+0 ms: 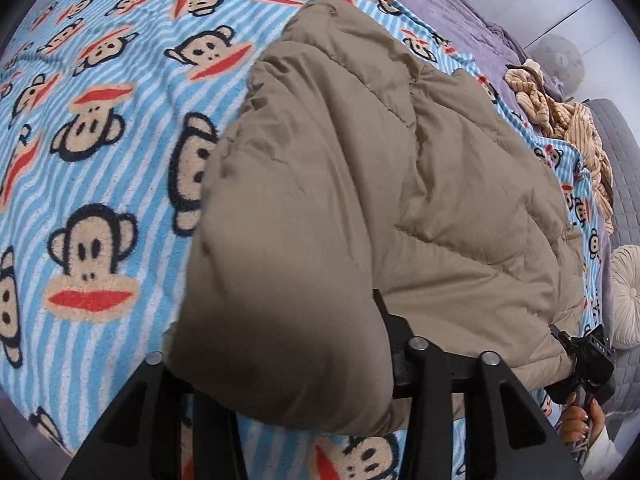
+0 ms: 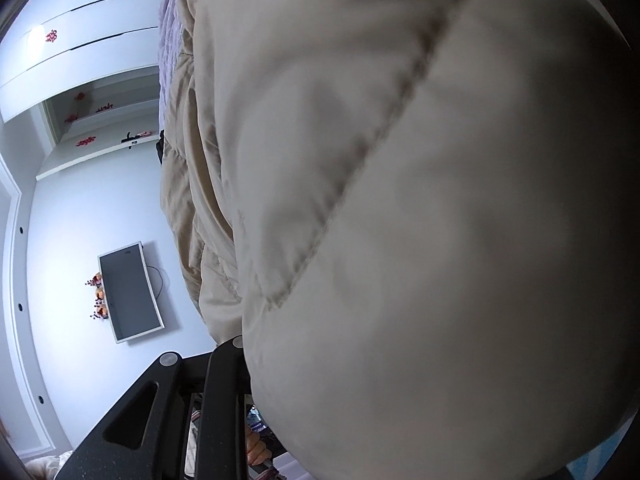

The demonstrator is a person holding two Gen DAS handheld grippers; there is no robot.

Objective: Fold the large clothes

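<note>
Jacket: tan, puffy, soft, slippery, lying on monkey blanket. Left gripper clamps near hem; right gripper buried, closure unclear. You pinch quilted seams, not loft.

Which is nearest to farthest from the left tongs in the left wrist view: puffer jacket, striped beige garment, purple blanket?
1. Puffer jacket: bulging over the left tongs, centre.
2. Striped beige garment: crumpled on the right, past the jacket.
3. Purple blanket: top right, at the bed's far end.
</note>
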